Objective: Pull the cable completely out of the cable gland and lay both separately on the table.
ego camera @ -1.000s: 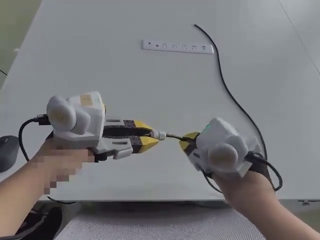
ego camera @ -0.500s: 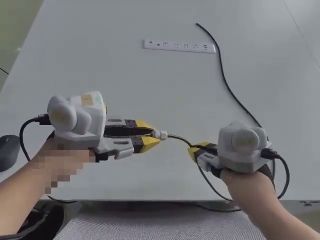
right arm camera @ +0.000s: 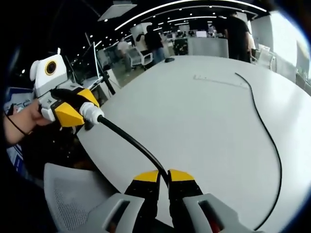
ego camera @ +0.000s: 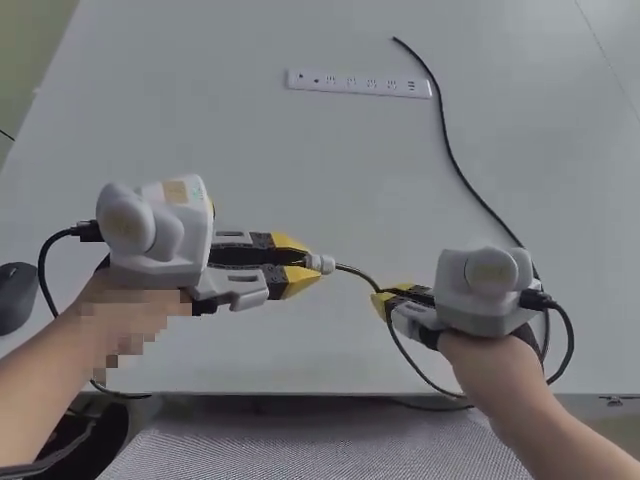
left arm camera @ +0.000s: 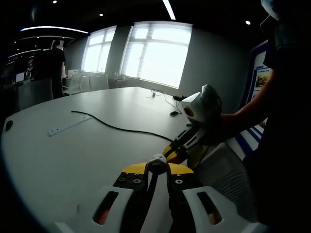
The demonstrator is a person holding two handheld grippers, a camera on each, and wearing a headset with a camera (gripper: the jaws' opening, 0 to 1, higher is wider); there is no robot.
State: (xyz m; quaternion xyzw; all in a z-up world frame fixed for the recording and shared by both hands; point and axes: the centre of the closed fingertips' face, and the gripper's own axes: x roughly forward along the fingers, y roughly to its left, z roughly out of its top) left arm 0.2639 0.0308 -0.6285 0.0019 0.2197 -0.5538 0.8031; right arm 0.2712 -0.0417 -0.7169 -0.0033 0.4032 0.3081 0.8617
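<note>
Work surface: a large pale grey table (ego camera: 250, 150), matte, with a curved near edge. A white power strip (ego camera: 360, 84) lies toward the far side. A black cord (ego camera: 470, 195) runs from beside the strip to the near right edge. A dark mouse (ego camera: 12, 298) sits at the left edge. A grey mesh chair seat (ego camera: 300, 445) shows below the near edge.

Tools: the left gripper (ego camera: 297, 272) is clamped on the cable gland (ego camera: 320, 264), a small white fitting held in the air above the table's front part. The right gripper (ego camera: 385, 300) is closed on the black cable (ego camera: 352, 272), near the gland. The cable sags between the two and enters the gland; its depth inside cannot be told.

Room: an open office with a bright window wall (left arm camera: 155, 53), strip lights on a dark ceiling, and a person (left arm camera: 54, 58) standing at the table's far end.
</note>
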